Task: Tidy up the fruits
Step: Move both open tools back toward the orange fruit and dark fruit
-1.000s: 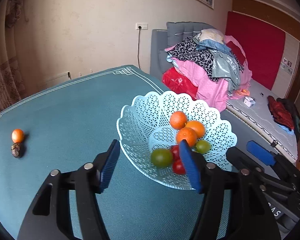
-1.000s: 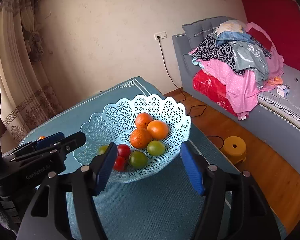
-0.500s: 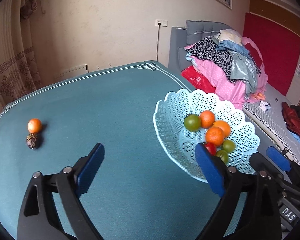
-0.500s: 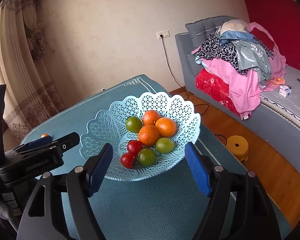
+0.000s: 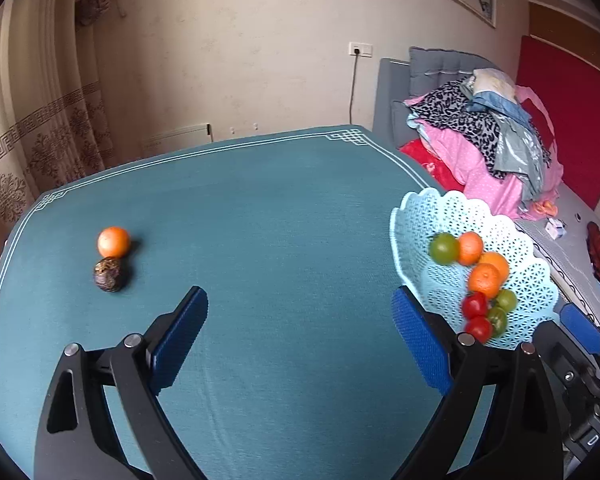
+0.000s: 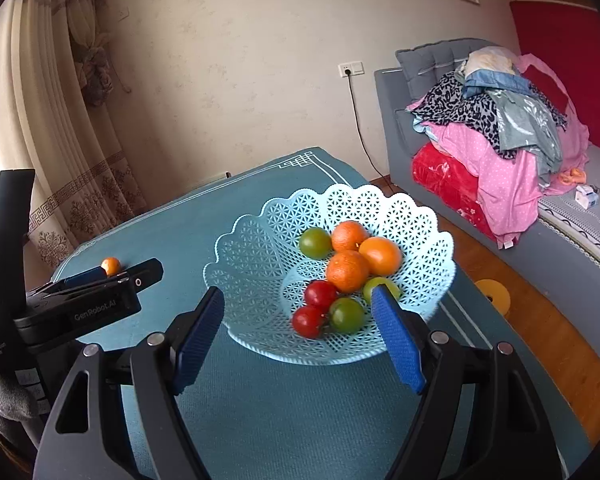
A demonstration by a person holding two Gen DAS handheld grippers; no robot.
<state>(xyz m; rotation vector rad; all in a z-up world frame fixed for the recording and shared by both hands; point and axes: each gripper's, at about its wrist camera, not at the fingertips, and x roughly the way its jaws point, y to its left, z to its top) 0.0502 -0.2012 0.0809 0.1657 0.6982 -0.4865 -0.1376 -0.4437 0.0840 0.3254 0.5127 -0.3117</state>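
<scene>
Left tongs (image 5: 298,334) swung off basket (image 5: 416,216) toward loose orange (image 5: 113,241) and dark fruit (image 5: 108,274) on table (image 5: 280,208), both tongs wide, empty; next reach left, grab orange.

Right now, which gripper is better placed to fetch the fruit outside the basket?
Left. The left gripper is open, facing the loose orange and dark fruit; the right gripper faces the basket.
</scene>
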